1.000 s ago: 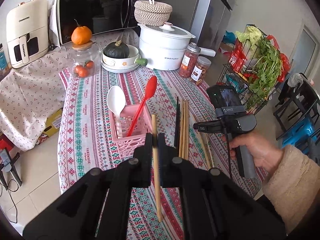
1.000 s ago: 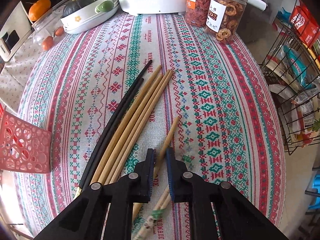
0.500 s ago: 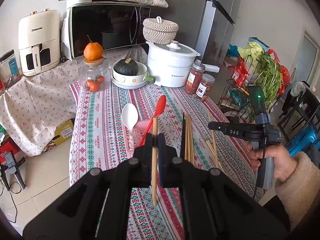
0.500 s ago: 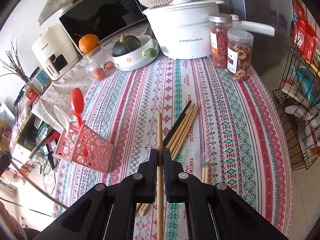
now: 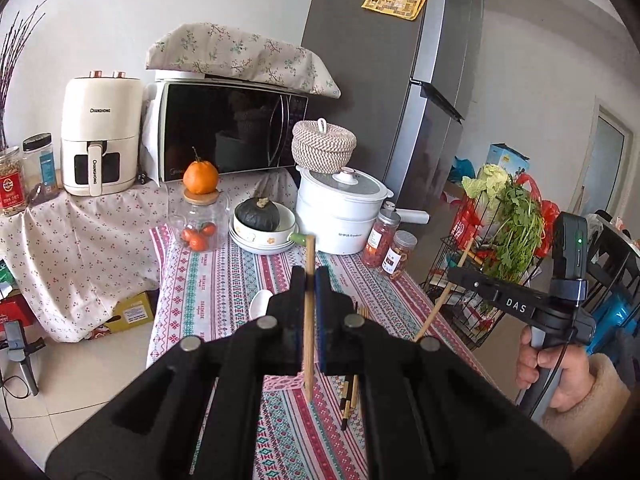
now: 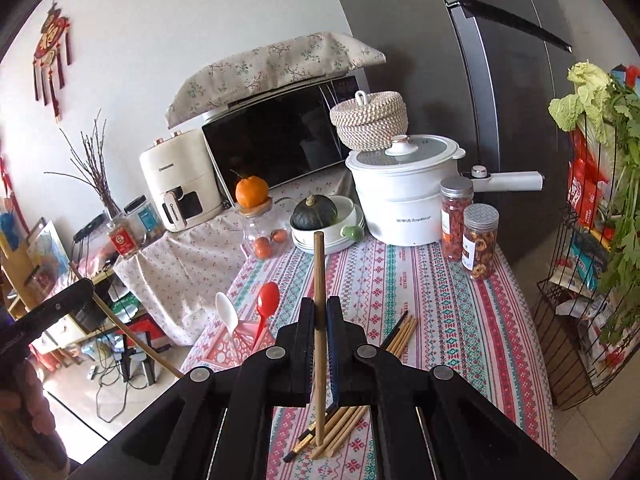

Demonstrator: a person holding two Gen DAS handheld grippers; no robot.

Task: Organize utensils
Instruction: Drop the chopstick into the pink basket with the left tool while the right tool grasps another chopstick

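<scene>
While both of my grippers hang above the patterned tablecloth (image 6: 460,300), each pinches one wooden chopstick. My left gripper (image 5: 309,280) has its jaws pressed on a chopstick (image 5: 309,312) that stands upright between the pads, clear of the cloth. My right gripper (image 6: 319,312) clamps a second chopstick (image 6: 319,280) the same way, also upright in the air.

Below the right gripper, a loose bundle of chopsticks (image 6: 400,334) lies on the cloth: I count about four wooden ones and one black, though the gripper hides part of them.

One pink basket (image 6: 236,346) stands left of the bundle and holds two spoons, one white spoon (image 6: 225,310) and one red spoon (image 6: 267,300). Two spice jars (image 6: 468,224) stand beside one white pot (image 6: 404,196).
</scene>
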